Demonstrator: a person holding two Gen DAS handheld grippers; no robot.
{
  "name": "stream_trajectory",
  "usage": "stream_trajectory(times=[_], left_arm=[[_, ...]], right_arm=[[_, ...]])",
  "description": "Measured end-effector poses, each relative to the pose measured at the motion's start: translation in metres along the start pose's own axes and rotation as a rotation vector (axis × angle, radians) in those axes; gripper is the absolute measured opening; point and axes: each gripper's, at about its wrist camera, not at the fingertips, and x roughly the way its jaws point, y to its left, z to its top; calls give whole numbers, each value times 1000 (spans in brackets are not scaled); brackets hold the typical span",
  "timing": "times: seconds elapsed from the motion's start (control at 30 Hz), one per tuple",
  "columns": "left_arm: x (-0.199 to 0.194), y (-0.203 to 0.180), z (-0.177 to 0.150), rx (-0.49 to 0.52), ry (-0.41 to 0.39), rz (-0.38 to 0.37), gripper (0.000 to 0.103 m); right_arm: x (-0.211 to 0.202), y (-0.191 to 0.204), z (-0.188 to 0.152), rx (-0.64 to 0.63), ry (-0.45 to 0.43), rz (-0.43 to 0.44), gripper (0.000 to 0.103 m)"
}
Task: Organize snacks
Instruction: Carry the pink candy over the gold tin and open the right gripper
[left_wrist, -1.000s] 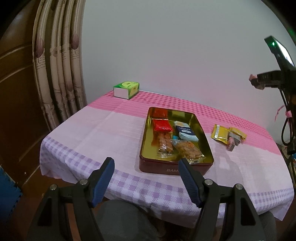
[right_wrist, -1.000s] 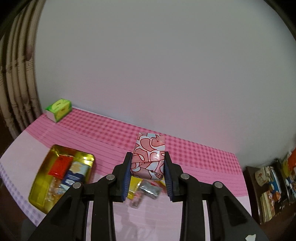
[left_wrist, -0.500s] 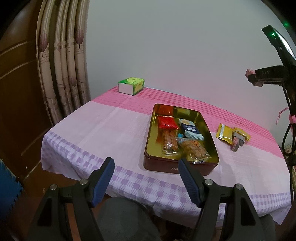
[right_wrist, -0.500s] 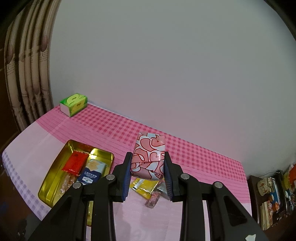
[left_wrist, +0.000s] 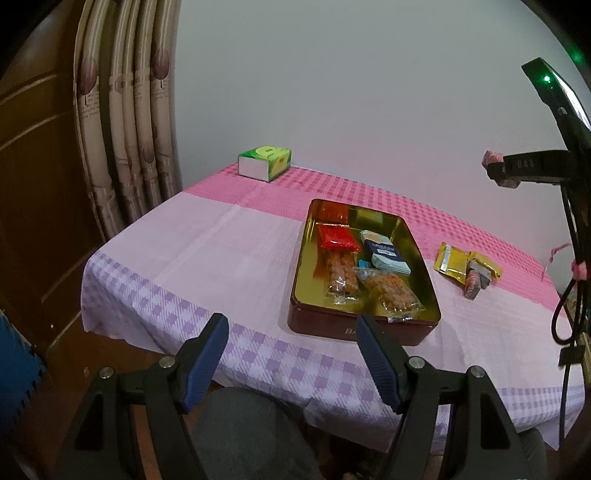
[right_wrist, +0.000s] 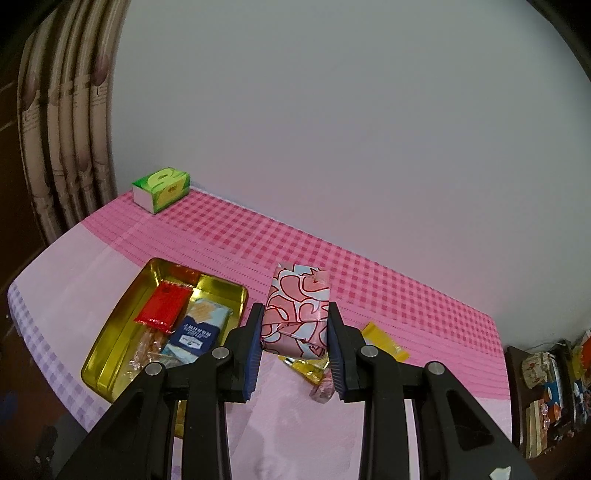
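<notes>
A gold tin tray (left_wrist: 417, 258) (right_wrist: 110, 332) sits on the checked tablecloth and holds several snacks: a red packet (left_wrist: 336, 236) (right_wrist: 164, 306), a blue packet (left_wrist: 386, 254) (right_wrist: 199, 330) and clear packs of orange sticks (left_wrist: 388, 288). My right gripper (right_wrist: 295, 332) is shut on a pink heart-patterned pack (right_wrist: 297, 306), held above the table right of the tray; it shows in the left wrist view (left_wrist: 498, 166) at the far right. Yellow packets and small sweets (left_wrist: 467, 267) (right_wrist: 384, 341) lie right of the tray. My left gripper (left_wrist: 291, 332) is open and empty in front of the table's near edge.
A green and white box (left_wrist: 264, 162) (right_wrist: 162, 188) stands at the table's far left corner. Curtains (left_wrist: 125, 129) and a wooden door hang at the left. A stand with cables (left_wrist: 569, 221) is at the right. A shelf with items (right_wrist: 550, 384) stands right of the table.
My right gripper has come lower and closer to the table and tray with the pink pack. The left gripper has shifted slightly, staying open.
</notes>
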Motion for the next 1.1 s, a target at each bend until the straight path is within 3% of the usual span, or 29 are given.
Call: stream_trajectory(times=[0.23, 0.37, 0.5, 0.8, 1.1], left_arm=[[8, 9, -2, -59, 44, -2, 73], [24, 35, -8, -210, 131, -9, 73], [26, 56, -11, -313, 134, 36, 73], [34, 60, -10, -277, 149, 148, 73], [43, 77, -9, -337, 177, 148, 73]], right_arm=[[9, 19, -14, -11, 36, 61, 28], [20, 40, -28, -19, 67, 160, 29], [27, 75, -45, -80, 78, 247, 29], [54, 138, -48, -142, 113, 345, 29], [101, 174, -53, -143, 200, 344, 29]])
